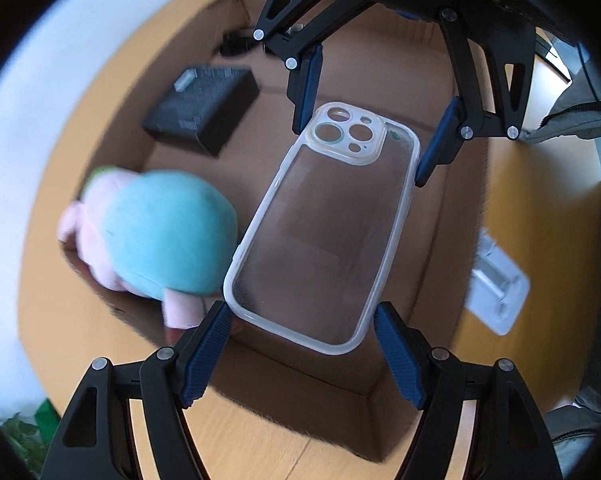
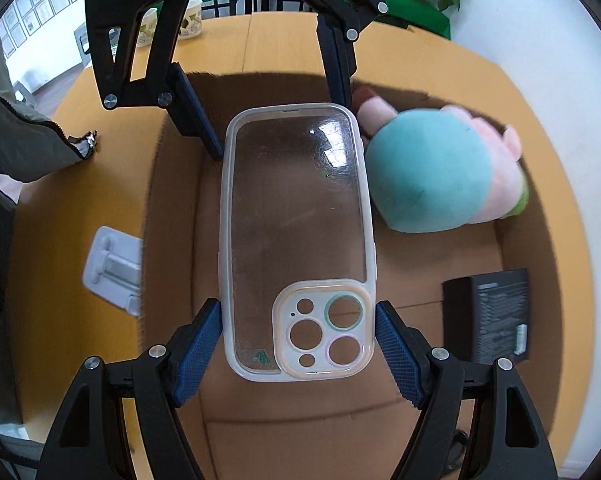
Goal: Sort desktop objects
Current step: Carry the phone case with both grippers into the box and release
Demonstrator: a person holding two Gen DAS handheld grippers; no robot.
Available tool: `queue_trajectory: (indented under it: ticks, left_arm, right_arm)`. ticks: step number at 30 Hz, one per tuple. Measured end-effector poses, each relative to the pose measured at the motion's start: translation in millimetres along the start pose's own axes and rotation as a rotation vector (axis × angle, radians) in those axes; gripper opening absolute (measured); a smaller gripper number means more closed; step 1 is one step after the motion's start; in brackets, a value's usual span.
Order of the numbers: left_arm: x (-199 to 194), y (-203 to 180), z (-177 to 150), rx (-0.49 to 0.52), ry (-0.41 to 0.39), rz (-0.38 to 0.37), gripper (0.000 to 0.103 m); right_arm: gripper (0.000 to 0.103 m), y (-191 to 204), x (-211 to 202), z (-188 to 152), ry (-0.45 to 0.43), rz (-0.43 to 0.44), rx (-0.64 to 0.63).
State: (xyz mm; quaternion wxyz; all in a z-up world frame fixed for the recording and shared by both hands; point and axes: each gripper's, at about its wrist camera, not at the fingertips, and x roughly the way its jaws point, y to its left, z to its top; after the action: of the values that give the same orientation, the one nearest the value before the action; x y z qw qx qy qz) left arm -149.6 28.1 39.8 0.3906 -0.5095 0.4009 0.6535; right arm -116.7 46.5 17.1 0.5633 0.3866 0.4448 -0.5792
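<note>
Between the two grippers hangs a clear phone case, and both have a piece of it: the left gripper pinches the plain bottom end between its blue pads, while the right gripper clamps the end with the camera cutouts, so each set of jaws is narrowed to the width of the case and pressed against its side edges. From the left wrist view the right gripper shows opposite, its fingers bracketing the far, camera end; from the right wrist view the left gripper comes in from the top, its pads on the far plain end. Beneath the case sits an open cardboard box, resting on a wooden table. Left of the left gripper, down in the box, lies a teal and pink plush toy, just beside the case's edge in this view. Beyond that toy, farther ahead on the box floor, sits a black box with small print on it. Off to the left gripper's right, outside the cardboard wall, a white plastic tray lies on the table, and it is blurred.
</note>
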Motion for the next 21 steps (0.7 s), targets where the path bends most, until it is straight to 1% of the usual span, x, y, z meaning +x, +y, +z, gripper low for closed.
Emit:
queue_trajectory:
  ticks: [4, 6, 7, 11, 13, 15, 17, 20, 21]
  left_arm:
    - [32.6, 5.9, -6.3, 0.001, 0.051, -0.050, 0.074]
    - [39.5, 6.3, -8.2, -0.006, 0.062, -0.069, 0.074]
    - [42.0, 5.7, -9.2, -0.003, 0.065, -0.067, 0.074]
    - [48.8, -0.6, -12.8, 0.025, 0.082, -0.023, 0.073]
    - [48.9, -3.7, -12.5, 0.029, 0.091, -0.018, 0.073]
    - [44.9, -5.8, -13.3, 0.031, 0.088, -0.012, 0.073]
    - [36.1, -11.0, -14.5, 0.043, 0.085, 0.039, 0.073]
    - [20.0, -16.7, -18.1, 0.047, 0.081, 0.092, 0.074]
    - [15.1, -17.4, -19.5, 0.040, 0.079, 0.089, 0.075]
  right_arm:
    - [0.081, -10.3, 37.6, 0.3, 0.018, 0.058, 0.026]
    - [0.081, -10.3, 50.7, -0.3, 0.029, 0.079, 0.034]
    - [0.081, -9.5, 56.7, -1.1, 0.034, 0.081, 0.035]
    - [0.082, -9.6, 60.3, -1.3, 0.006, 0.076, 0.043]
    - [0.082, -7.7, 60.6, 2.3, 0.009, 0.062, 0.044]
    - [0.086, -4.9, 60.5, 5.6, 0.021, 0.050, 0.044]
    - [0.086, -0.7, 55.6, 5.7, 0.015, 0.011, 0.030]
    - [0.091, -3.3, 39.5, 2.9, -0.007, -0.012, 0.074]
    - [0.092, -4.7, 31.8, 1.0, -0.018, -0.025, 0.091]
